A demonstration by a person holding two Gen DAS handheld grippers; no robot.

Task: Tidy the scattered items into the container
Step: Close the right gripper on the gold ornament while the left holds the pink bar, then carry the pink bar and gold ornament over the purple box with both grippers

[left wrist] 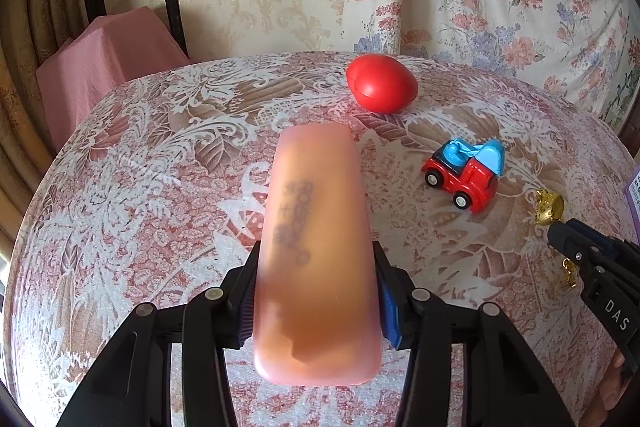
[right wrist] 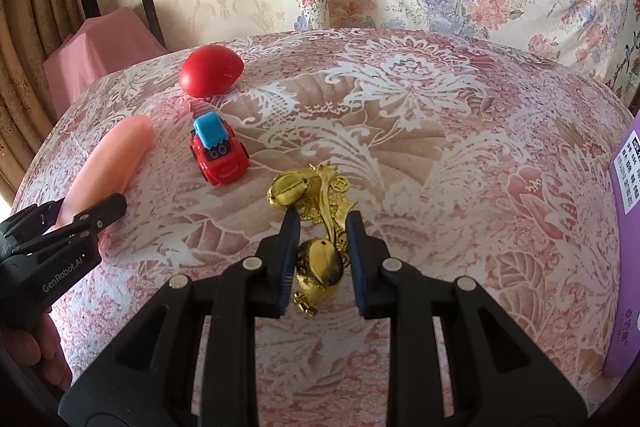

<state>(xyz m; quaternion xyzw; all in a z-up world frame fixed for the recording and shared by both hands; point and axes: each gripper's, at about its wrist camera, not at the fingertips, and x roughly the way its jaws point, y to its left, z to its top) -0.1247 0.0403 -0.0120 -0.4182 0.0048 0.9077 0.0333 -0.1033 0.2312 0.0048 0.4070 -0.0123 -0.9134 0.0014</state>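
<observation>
The left gripper is pinching a peach case, its dark print blurring. The right gripper is clasping a gold ornament; the purple container is lying cropped at far right.

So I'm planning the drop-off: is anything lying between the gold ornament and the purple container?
Nothing visible does. The right gripper straddles the gold ornament, and only bare tablecloth lies toward the purple container at the right edge. The toy car sits on the opposite side.
</observation>
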